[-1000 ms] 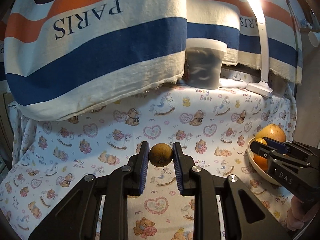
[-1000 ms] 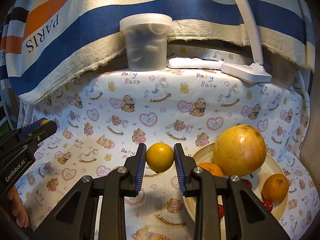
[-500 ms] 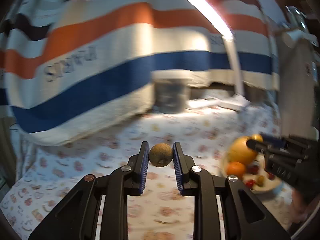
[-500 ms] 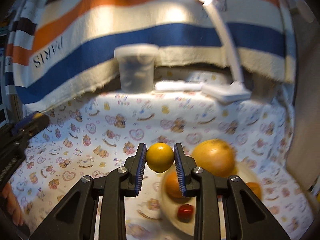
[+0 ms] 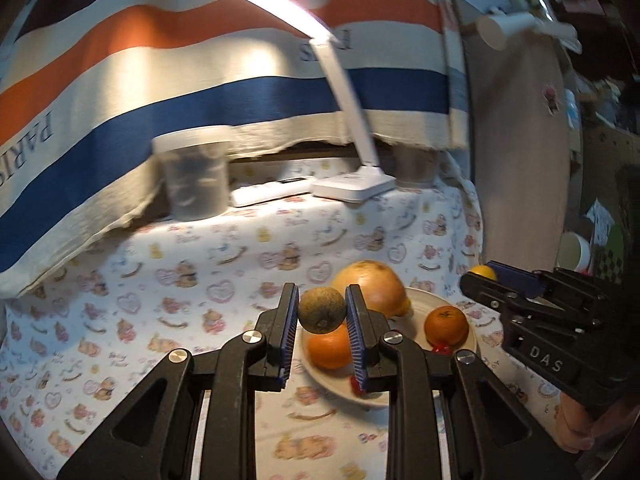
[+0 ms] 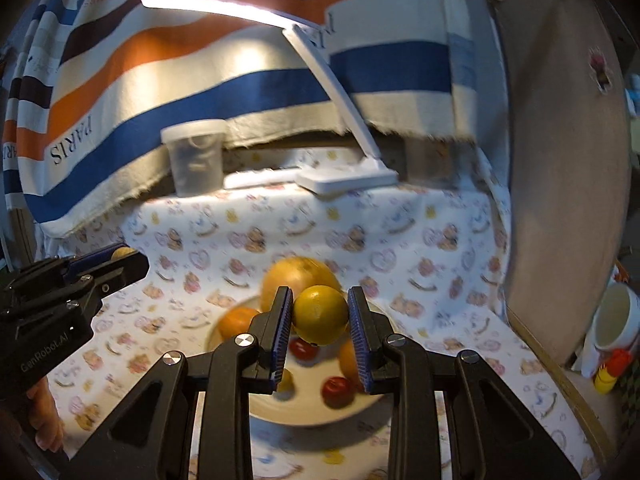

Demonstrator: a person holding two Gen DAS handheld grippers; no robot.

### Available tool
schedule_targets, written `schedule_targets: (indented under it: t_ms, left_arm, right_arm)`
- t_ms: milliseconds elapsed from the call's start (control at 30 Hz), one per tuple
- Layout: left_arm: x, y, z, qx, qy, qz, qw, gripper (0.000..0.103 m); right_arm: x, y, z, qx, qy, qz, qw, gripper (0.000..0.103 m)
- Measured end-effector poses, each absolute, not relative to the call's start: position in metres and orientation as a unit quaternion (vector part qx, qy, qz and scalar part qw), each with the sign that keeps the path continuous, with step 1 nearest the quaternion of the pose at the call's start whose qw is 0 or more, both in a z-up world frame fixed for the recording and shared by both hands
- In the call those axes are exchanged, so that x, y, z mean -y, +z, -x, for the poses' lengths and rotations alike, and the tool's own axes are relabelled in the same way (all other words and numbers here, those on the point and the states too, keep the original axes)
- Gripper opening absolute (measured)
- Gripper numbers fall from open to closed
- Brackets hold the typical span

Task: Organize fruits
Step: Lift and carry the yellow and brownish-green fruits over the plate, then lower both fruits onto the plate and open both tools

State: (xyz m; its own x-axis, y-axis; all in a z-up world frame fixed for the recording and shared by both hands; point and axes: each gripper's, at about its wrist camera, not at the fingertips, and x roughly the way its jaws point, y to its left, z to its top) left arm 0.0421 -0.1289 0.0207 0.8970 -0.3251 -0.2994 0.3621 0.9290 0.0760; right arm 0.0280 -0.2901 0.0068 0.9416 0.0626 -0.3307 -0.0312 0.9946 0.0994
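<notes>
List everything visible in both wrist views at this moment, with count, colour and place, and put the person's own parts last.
brown fruit: 1, dull brown-green, held between the left tongs
yellow fruit: 1, yellow, held between the right tongs
plate: 1, cream, on the tablecloth, near right
grapefruit: 1, yellow-orange, at the back of the plate
oranges: at least 2, orange, on the plate
small red fruits: at least 2, red, on the plate
tablecloth: 1, white with bear print, over the table
tub: 1, clear with white lid, at the back
lamp: 1, white, lit, at the back
striped cloth: 1, cream, orange and blue, hanging behind
mug: 1, white, far right
left tongs: black, blue pads, shut
right tongs: black, blue pads, shut
hand: on the left tongs' handle
</notes>
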Motion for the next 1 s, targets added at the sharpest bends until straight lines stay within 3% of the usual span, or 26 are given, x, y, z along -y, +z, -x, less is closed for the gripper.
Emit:
schedule_targets:
  t_ms: [333,533,733,1000]
  left_arm:
    - [0.142,0.005,-0.049,-0.140,-0.192,-0.073,0.969,0.023]
    - [0.150,-0.004,-0.063,-0.202,-0.201,-0.082,0.955,0.023]
    - [0.161,-0.021,-0.083,-0.298,-0.215,-0.087,0.926,0.023]
    - [0.169,-0.032,-0.082,-0.318,-0.219,-0.101,0.917,0.023]
  right_arm:
    - [0.283,0.001,-0.033,-0.169,0.038,-0.023,0.985,0.029]
    - [0.282,-0.004,-0.042,-0.194,0.052,-0.028,0.979,0.029]
    - [0.288,-0.018,-0.066,-0.290,0.057,-0.045,0.954,0.029]
    - [0.295,-0.024,-0.069,-0.323,0.079,-0.062,0.941,0.029]
